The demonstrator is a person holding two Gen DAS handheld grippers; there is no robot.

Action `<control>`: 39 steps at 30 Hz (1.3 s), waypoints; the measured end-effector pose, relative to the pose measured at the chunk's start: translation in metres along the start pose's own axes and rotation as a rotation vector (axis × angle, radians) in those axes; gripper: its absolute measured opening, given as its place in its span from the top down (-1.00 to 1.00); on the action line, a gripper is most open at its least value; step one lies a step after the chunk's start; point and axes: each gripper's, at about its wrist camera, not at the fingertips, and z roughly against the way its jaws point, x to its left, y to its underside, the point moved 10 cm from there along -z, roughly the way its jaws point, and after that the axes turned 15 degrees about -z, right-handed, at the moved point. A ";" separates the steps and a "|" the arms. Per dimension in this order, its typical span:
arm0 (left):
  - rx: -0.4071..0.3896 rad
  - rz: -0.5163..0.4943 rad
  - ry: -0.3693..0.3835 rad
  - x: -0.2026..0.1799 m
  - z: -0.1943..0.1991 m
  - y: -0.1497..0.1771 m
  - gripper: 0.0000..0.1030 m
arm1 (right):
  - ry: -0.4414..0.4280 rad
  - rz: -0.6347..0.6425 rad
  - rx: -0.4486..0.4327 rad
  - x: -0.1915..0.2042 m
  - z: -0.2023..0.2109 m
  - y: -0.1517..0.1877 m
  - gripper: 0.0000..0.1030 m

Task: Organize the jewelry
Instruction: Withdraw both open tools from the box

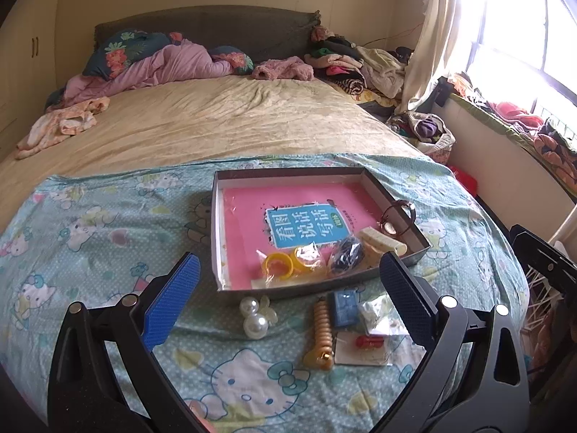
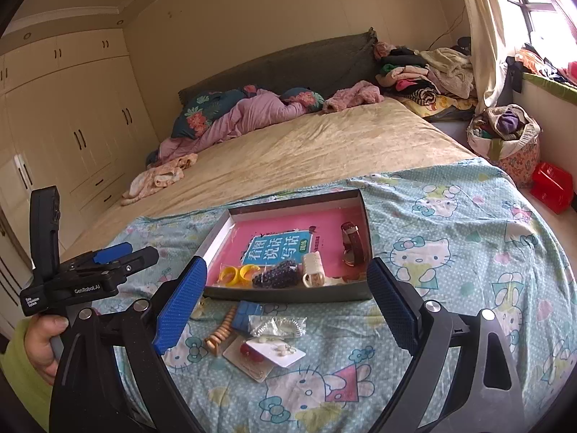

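A shallow grey tray point(image 1: 216, 238) point(image 2: 288, 294) with a pink book in its bottom lies on the cartoon-cat sheet. In it are bagged yellow rings point(image 1: 279, 265) point(image 2: 238, 274), a dark beaded piece point(image 1: 348, 256) point(image 2: 277, 275), a white clip point(image 1: 382, 240) point(image 2: 313, 269) and a brown-strapped watch point(image 1: 395, 218) point(image 2: 351, 243). Loose in front of the tray lie a pearl clip point(image 1: 254, 319), a gold spiral band point(image 1: 322, 328) point(image 2: 220, 332), a small blue box point(image 1: 344, 306) point(image 2: 247, 314), clear bags point(image 2: 281, 324) and a card with a red piece point(image 1: 368, 342) point(image 2: 259, 353). My left gripper point(image 1: 288, 259) point(image 2: 108, 256) and right gripper point(image 2: 286, 265) hover open above these, holding nothing.
A hand point(image 2: 43, 335) in a yellow-green sleeve grips the left tool. Beyond the tray stretches a beige bed point(image 1: 230, 115) with pink bedding and heaped clothes point(image 2: 425, 72). A clothes basket point(image 2: 505, 137) and red box point(image 2: 551, 187) sit on the floor at the right; wardrobes point(image 2: 72, 119) line the left wall.
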 end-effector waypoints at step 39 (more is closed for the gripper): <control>0.135 -0.077 0.061 -0.018 -0.009 0.087 -0.81 | 0.048 0.079 0.209 0.011 -0.030 0.089 -0.73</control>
